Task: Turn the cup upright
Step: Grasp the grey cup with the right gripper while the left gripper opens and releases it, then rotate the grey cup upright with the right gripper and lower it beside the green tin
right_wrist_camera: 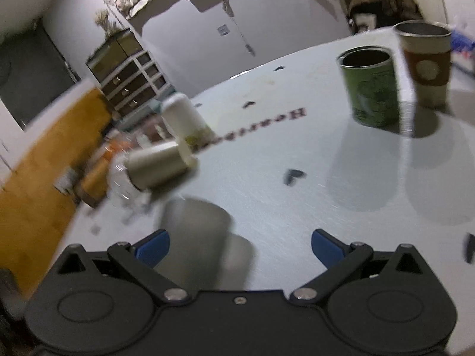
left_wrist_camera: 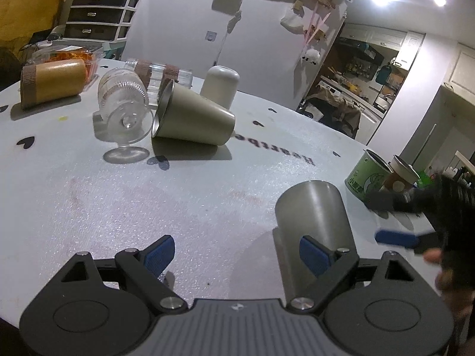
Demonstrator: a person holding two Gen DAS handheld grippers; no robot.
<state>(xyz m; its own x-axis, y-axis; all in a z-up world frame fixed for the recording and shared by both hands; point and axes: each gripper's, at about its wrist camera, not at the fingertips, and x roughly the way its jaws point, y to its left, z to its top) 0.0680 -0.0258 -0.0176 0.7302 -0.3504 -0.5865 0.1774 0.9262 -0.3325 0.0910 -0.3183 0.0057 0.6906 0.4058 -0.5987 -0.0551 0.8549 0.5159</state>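
A grey metal cup (left_wrist_camera: 313, 216) stands upside down on the white table (left_wrist_camera: 207, 207), just behind my left gripper's right finger. My left gripper (left_wrist_camera: 237, 255) is open and empty, the cup to the right of its gap. The same cup shows blurred in the right wrist view (right_wrist_camera: 196, 228), by the left finger of my right gripper (right_wrist_camera: 239, 247), which is open and empty. The right gripper's blue finger also shows in the left wrist view (left_wrist_camera: 397, 237). A beige metal cup (left_wrist_camera: 193, 117) lies on its side farther back; it also shows in the right wrist view (right_wrist_camera: 157, 169).
A green can (left_wrist_camera: 366, 178) and a paper coffee cup (left_wrist_camera: 400, 178) stand upright at the right. A glass goblet (left_wrist_camera: 124, 109), a yellow cup (left_wrist_camera: 50, 83) and a clear tumbler (left_wrist_camera: 160, 74) lie on their sides at the back left. A white cup (left_wrist_camera: 221, 84) stands upside down behind.
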